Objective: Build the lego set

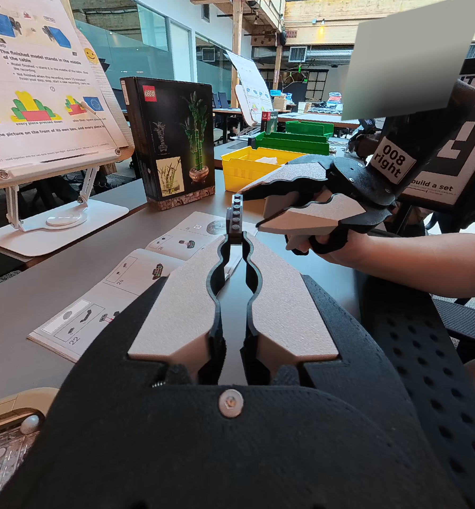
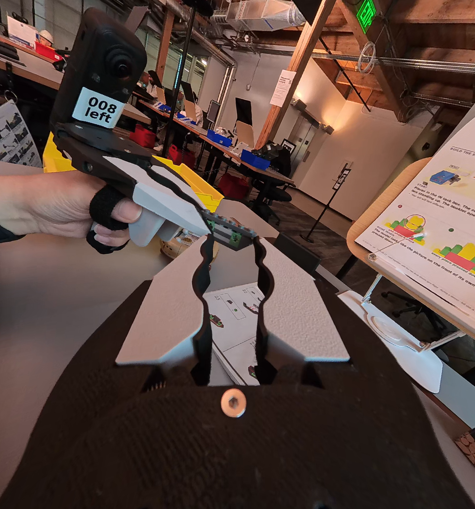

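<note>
Left wrist view: left gripper (image 1: 234, 239) clenched on dark studded lego piece (image 1: 235, 220), held above the booklet (image 1: 137, 272); right gripper (image 1: 248, 210) just beyond.

Right wrist view: right gripper (image 2: 232, 240) spread, unladen, tips flanking the piece. Risk: a sideways nudge twists it from the shallow tip grip.

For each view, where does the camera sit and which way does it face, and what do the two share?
Left wrist view: sits on the left tool, looks along its fingers across the table to the set box; the tool is shut on a brown assembly, with the right tool and hand beyond.
Right wrist view: sits on the right tool, open, facing the left tool and hand.
Shared: the assembly, booklet, both tools.
</note>
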`<state>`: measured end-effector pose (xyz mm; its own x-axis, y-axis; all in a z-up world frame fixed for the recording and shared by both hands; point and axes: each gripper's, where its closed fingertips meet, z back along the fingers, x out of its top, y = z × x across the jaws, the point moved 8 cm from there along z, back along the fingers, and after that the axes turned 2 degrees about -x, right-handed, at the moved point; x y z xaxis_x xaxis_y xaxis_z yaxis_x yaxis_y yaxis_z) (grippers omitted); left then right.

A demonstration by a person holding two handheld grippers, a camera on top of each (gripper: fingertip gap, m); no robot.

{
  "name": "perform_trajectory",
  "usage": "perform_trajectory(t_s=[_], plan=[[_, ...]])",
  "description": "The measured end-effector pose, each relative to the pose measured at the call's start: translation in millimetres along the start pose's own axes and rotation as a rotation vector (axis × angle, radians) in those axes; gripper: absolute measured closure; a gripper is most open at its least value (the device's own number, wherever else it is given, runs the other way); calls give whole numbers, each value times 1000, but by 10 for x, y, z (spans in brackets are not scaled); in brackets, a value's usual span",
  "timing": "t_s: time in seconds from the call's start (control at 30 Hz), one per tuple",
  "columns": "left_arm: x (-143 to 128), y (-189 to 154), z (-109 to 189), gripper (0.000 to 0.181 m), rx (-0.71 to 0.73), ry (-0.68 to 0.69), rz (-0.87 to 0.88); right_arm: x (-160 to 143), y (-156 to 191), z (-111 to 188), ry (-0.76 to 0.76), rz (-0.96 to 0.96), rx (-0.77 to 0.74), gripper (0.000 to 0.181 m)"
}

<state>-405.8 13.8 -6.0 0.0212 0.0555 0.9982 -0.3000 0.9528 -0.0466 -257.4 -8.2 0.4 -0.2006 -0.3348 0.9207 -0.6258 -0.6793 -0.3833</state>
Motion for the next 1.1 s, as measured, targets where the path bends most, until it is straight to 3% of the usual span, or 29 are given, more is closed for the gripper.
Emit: perform_trajectory(t_s=[0.17,0.27,0.43,0.57,0.67,1.1], plan=[[4,5,8,176,19,3,-19,-14,-22,4,-6,-26,-4,153],[-6,1,0,176,44,22,-54,-59,-107,0,-15,-192,11,147],[-16,-1,-21,176,83,30,-88,-242,-334,-33,13,-749,78,121],[-14,21,-21,176,146,19,-117,-469,-348,-109,45,-1264,223,116],[-18,36,-28,176,195,25,-141,-545,-288,-181,-32,-1577,331,118],[-83,107,-56,176,267,54,-143,-533,-93,-455,-24,-1703,345,136]])
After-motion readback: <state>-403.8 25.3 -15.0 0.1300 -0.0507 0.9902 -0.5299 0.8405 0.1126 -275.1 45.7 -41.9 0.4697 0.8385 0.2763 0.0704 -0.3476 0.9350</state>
